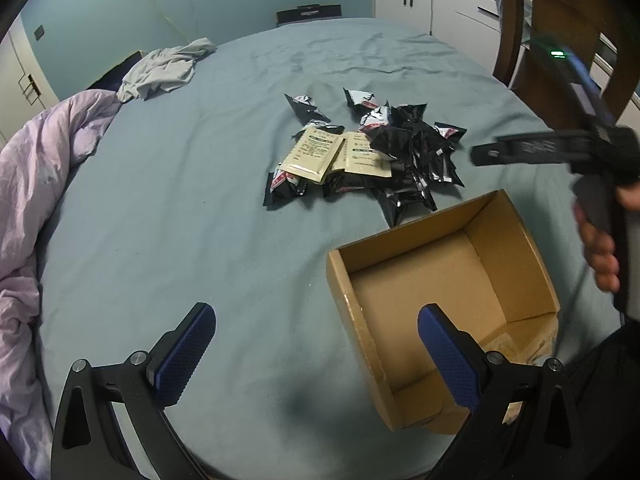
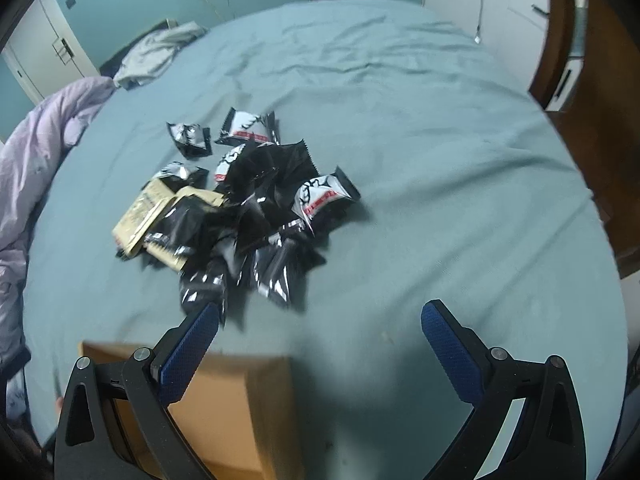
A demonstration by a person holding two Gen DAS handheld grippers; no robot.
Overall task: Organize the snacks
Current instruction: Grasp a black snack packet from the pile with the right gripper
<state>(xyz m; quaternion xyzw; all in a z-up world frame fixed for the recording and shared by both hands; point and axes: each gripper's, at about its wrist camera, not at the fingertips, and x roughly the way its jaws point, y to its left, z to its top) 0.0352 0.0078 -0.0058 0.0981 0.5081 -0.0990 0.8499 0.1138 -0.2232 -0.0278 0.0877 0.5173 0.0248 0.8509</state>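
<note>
A pile of black snack packets (image 1: 404,152) with two beige sachets (image 1: 316,154) lies mid-bed. An empty cardboard box (image 1: 516,248) stands open in front of the pile, to the right. My left gripper (image 1: 316,344) is open and empty, low over the sheet, its right finger in front of the box's near corner. From the left wrist view the right gripper (image 1: 478,155) hovers beside the pile, held by a hand (image 1: 600,248). In its own view the right gripper (image 2: 320,340) is open and empty, just short of the packets (image 2: 256,216), with the box (image 2: 240,408) beneath its left finger.
The blue-green sheet (image 1: 200,220) covers the bed. A lilac duvet (image 1: 36,200) is bunched along the left edge and a grey garment (image 1: 168,68) lies at the far left. A wooden chair (image 1: 560,20) and white cabinets (image 1: 420,0) stand at the right.
</note>
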